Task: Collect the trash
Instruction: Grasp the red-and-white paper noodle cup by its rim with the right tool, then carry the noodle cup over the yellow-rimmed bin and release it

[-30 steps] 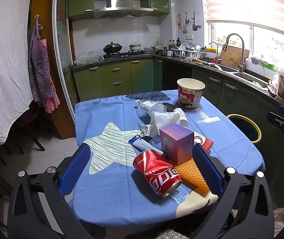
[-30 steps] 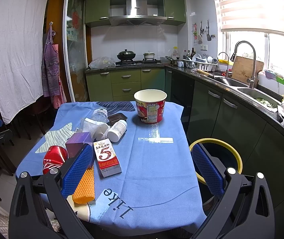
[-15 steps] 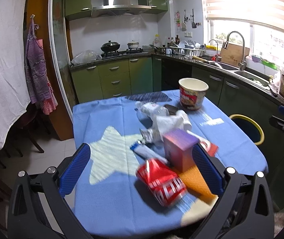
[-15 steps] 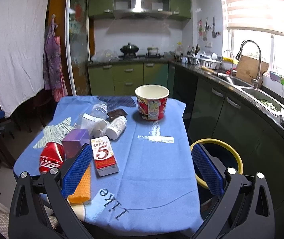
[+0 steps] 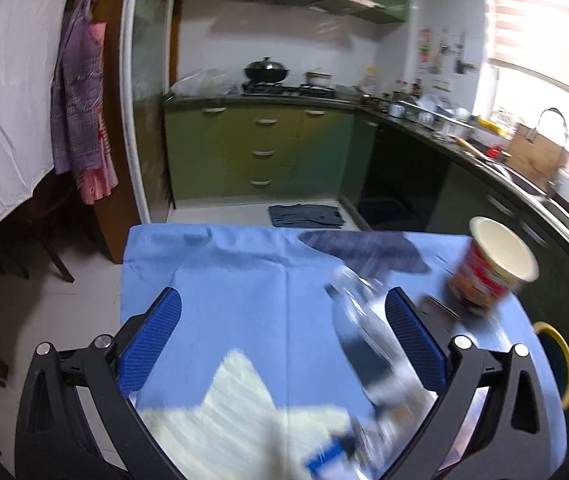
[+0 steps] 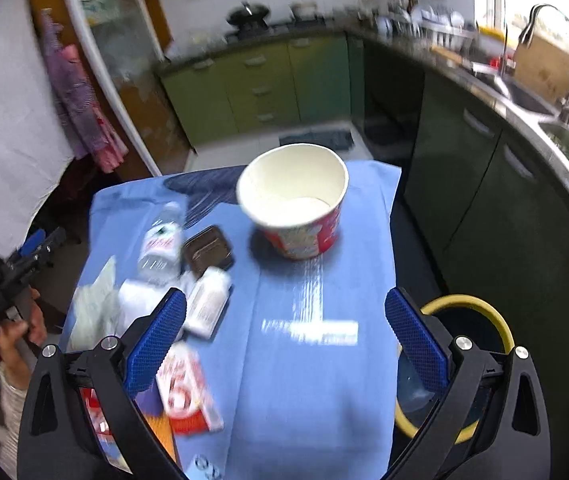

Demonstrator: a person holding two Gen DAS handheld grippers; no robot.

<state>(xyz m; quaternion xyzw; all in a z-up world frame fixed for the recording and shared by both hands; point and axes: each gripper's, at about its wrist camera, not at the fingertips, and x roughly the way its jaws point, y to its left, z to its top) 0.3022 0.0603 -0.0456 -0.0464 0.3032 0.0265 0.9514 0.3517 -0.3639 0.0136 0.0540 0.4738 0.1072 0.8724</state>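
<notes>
Two grippers, both spread wide, nothing held.
Left gripper (image 5: 282,334) over tablecloth (image 5: 244,280) beside bottle (image 5: 364,320); right gripper (image 6: 284,334) faces cup (image 6: 296,200); bin (image 6: 480,312) at table's right edge.

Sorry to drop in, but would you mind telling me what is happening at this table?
A person with a gripper in each hand is clearing trash from a table covered by a blue cloth. Both the left gripper and the right gripper are open and holding nothing. A paper cup, a plastic bottle, a small white bottle and a red and white carton lie on the cloth. A yellow-rimmed bin waits beside the table.
</notes>
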